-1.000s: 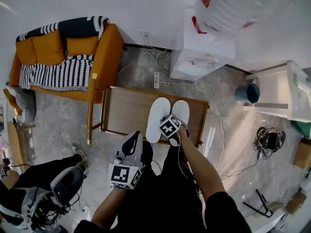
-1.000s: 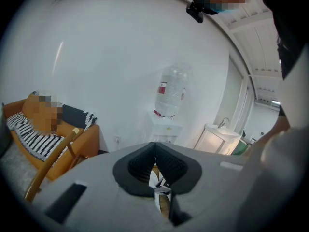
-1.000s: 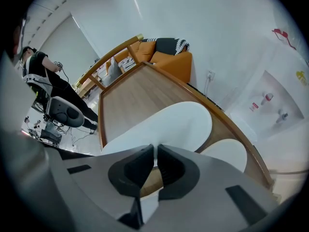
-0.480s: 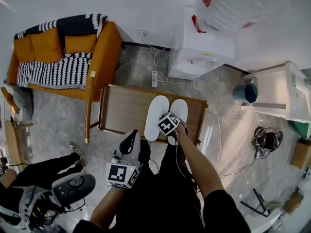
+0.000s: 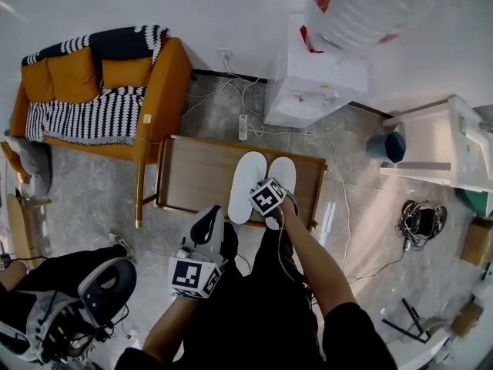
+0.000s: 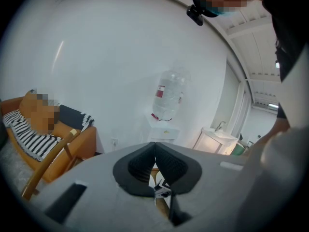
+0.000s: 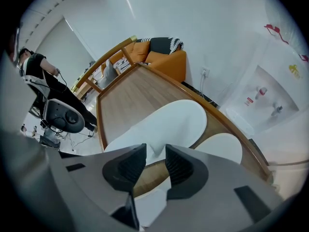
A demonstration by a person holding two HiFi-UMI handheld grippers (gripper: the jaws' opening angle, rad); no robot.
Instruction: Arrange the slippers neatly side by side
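Observation:
Two white slippers lie side by side on the low wooden table (image 5: 192,172), the left slipper (image 5: 246,179) slightly longer in view than the right slipper (image 5: 283,174). My right gripper (image 5: 268,197) hovers at their near ends. In the right gripper view its jaws (image 7: 155,154) are opening, the edge of the left slipper (image 7: 166,122) showing in the gap, pads not pressing on it. The right slipper (image 7: 221,146) lies just beside it. My left gripper (image 5: 202,249) hangs off the table's near edge, shut (image 6: 155,157) with nothing in it.
An orange sofa (image 5: 100,91) with a striped throw stands left of the table. A water dispenser (image 5: 323,68) is behind it, with cables on the floor. A white cabinet (image 5: 447,141) and blue bin (image 5: 389,146) are at the right. An office chair (image 5: 85,303) sits lower left.
The right gripper has stayed at the slippers' near ends, shifting only slightly. The office chair at lower left has moved about. The slippers lie as before.

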